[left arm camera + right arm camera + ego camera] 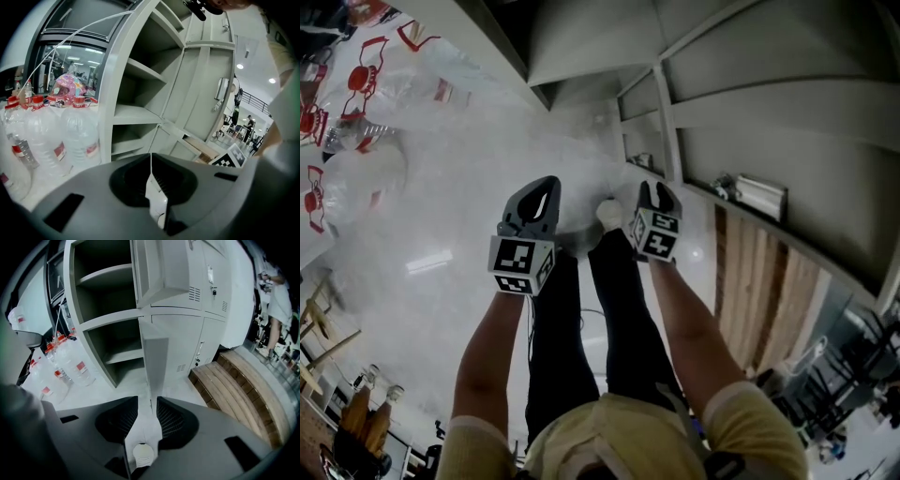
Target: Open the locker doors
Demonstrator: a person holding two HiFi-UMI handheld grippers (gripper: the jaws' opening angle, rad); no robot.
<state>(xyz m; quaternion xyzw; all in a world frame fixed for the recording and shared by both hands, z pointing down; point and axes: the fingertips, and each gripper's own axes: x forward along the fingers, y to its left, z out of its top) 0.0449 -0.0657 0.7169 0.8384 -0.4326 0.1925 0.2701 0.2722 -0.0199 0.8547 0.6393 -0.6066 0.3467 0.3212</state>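
The grey locker [112,319] stands with its left column open, bare shelves showing. An upper door [161,268] is swung out. A lower door [155,362] stands edge-on toward me, and my right gripper [153,401] is shut on that edge, one jaw on each side. In the head view the right gripper [654,199] points at the locker [750,112]. My left gripper [536,199] hangs beside it over the floor. Its jaws [151,158] meet in a thin line with nothing between them. The doors of the right column [208,282] are closed.
Packs of large water bottles [65,369] stand on the floor left of the locker [47,140]. A wooden pallet [239,385] lies to the locker's right. A person [281,301] stands at the far right. My own legs [609,319] are below the grippers.
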